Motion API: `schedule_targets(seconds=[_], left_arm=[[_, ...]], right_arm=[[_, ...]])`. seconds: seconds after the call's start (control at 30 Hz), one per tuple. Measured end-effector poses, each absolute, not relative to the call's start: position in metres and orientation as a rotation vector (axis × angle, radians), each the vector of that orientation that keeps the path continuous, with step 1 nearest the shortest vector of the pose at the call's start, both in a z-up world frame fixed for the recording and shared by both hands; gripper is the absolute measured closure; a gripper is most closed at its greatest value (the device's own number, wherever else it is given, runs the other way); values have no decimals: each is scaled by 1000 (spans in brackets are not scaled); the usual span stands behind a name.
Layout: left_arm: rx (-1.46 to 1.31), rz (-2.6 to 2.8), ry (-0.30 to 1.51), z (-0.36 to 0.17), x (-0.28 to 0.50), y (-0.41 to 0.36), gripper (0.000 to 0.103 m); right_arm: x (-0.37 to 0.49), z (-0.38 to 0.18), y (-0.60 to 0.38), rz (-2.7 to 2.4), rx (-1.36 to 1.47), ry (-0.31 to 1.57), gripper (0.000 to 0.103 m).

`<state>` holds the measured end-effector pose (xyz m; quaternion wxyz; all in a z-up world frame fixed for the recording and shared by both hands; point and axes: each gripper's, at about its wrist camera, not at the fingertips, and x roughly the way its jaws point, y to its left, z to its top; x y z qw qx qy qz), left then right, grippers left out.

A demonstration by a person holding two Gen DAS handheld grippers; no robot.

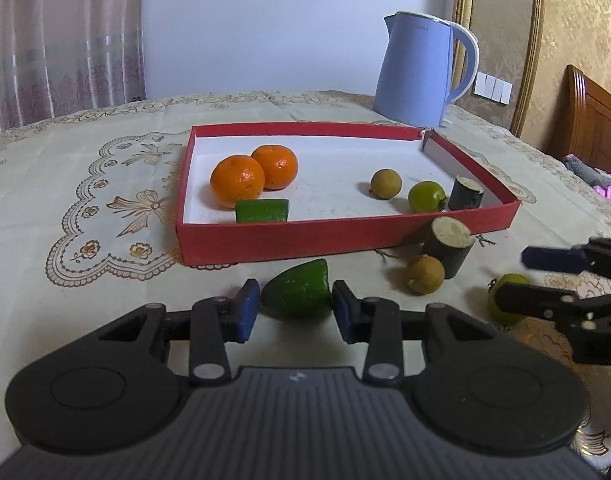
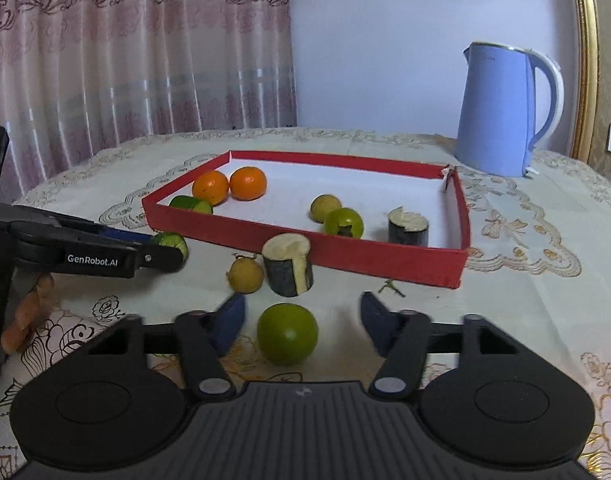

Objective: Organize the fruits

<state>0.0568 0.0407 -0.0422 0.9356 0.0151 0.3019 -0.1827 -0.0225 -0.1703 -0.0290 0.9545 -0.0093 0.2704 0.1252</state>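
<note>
Two black plastic grippers, left gripper (image 1: pixel 295 310) and right gripper (image 2: pixel 303 322), are showing blue finger pads (image 1: pixel 247 308), silver rivets, ribbed housings, and white "GenRobot.AI" lettering.

Pink patterned curtain (image 2: pixel 137 48), pale wall (image 1: pixel 257 24), embroidered tablecloth (image 1: pixel 85 184), wooden headboard (image 1: pixel 593 120).

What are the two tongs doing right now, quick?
Left tongs: closed on the green chunk, pads touching both its sides.
Right tongs: open around the green fruit, gaps on both sides, not holding it.
</note>
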Motion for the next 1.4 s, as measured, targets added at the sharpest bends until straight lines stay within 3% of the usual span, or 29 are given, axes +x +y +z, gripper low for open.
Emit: schedule_targets(seconds=[0.37, 1.4], left_arm=[[30, -375, 608, -43, 56, 42, 67], [54, -288, 599, -42, 55, 37, 67]], right_arm=[[-16, -40, -160, 230, -40, 603, 67], [-1, -28, -189, 17, -46, 516, 69]])
